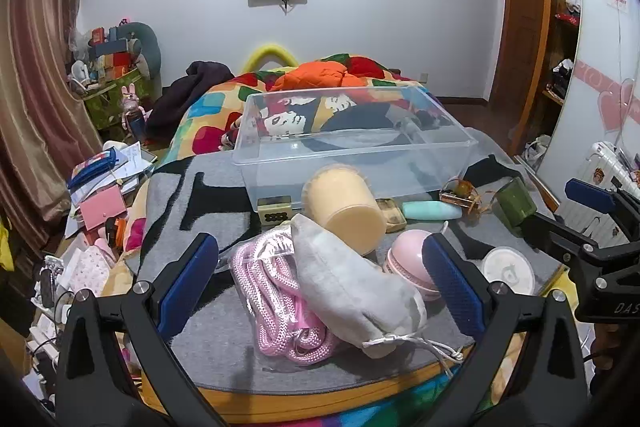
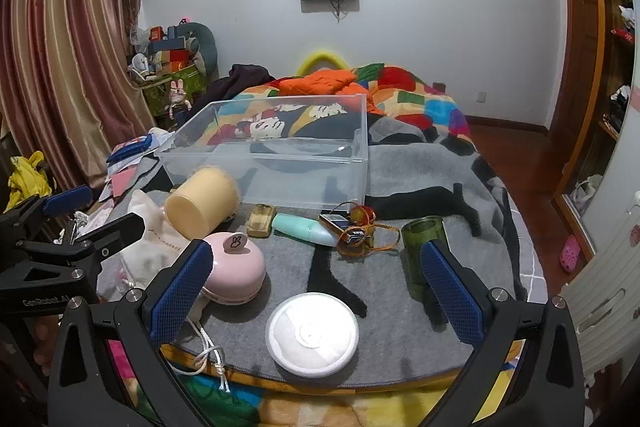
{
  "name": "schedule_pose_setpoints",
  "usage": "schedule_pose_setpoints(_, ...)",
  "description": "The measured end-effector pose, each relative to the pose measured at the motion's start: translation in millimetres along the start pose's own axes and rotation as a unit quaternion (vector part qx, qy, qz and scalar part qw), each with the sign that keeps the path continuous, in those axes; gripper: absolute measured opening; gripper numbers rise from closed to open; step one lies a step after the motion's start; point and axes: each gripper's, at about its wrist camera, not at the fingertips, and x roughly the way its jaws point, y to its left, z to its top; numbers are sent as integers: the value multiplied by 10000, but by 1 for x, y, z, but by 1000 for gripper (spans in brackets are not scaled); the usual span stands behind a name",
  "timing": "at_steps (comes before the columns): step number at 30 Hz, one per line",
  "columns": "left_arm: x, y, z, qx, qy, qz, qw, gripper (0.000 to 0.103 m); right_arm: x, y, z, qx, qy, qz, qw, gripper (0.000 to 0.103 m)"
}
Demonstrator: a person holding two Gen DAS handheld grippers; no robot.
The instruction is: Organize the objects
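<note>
both grippers, left gripper (image 1: 320, 273) and right gripper (image 2: 316, 283), are being held wide and empty above scattered objects; the clear bin (image 2: 272, 147) is standing empty behind; the grey pouch (image 1: 352, 279) is best being gripped mid-body.

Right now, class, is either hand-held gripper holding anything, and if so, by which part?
Nothing is held. The left hand-held gripper stands open above the grey pouch, and the right hand-held gripper stands open above the white round disc.

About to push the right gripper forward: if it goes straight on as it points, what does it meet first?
Most likely the white round disc, lying between the open right gripper fingers on the grey mat; depth is uncertain.
</note>
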Motion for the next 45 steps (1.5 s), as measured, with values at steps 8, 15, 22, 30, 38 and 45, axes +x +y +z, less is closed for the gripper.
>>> schedule_pose_setpoints(8, -1, 0, -1, 31, -12, 54, 10000, 103, 5, -1, -3, 61, 38, 1, 10000, 103)
schedule_pose_setpoints(15, -2, 5, -3, 3, -4, 34, 10000, 103, 4, -2, -3, 74, 40, 5, 10000, 103)
schedule_pose_setpoints(22, 0, 3, 0, -46, 27, 13, 10000, 103, 3, -1, -3, 66, 28, 7, 10000, 103)
schedule_pose_setpoints(30, 1, 4, 1, -65, 22, 24, 10000, 103, 3, 0, -3, 66, 36, 17, 10000, 103)
schedule_pose_setpoints(38, 0, 4, 1, -87, 22, 20, 10000, 103, 1, 1, -3, 68, 38, 34, 10000, 103)
schedule_pose_setpoints(45, 0, 1, 2, -90, 23, 13, 10000, 103, 1, 1, -3, 68, 37, 37, 10000, 103)
